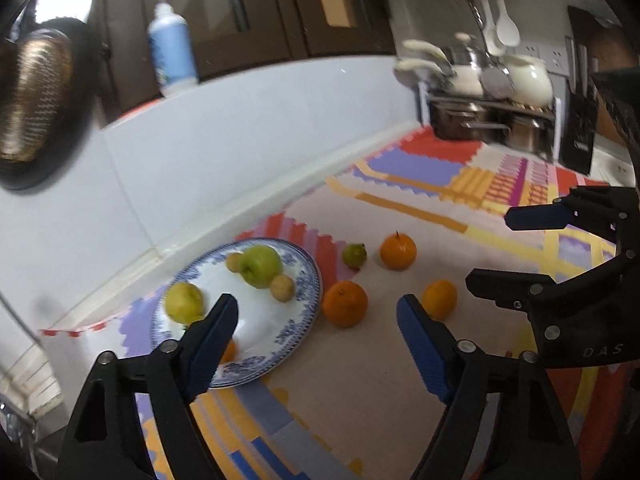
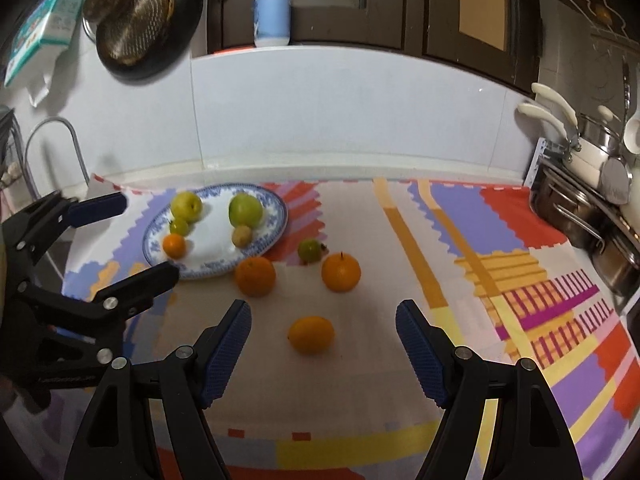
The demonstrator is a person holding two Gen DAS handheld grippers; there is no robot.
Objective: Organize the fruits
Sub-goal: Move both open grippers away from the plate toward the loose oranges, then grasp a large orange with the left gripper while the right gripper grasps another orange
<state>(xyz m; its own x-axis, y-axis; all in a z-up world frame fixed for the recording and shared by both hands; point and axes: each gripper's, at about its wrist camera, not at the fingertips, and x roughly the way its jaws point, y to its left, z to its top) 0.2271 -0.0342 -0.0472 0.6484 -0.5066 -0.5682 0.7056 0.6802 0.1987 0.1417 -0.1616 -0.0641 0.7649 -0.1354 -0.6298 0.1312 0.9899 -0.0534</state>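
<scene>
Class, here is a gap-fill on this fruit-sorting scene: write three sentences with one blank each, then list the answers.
1. The blue-patterned plate rests on a colourful ____.
2. The number of fruits lying off the plate is ____.
3. The right gripper and the left gripper both stand ____, holding nothing.

Missing words: cloth; four; open
</scene>
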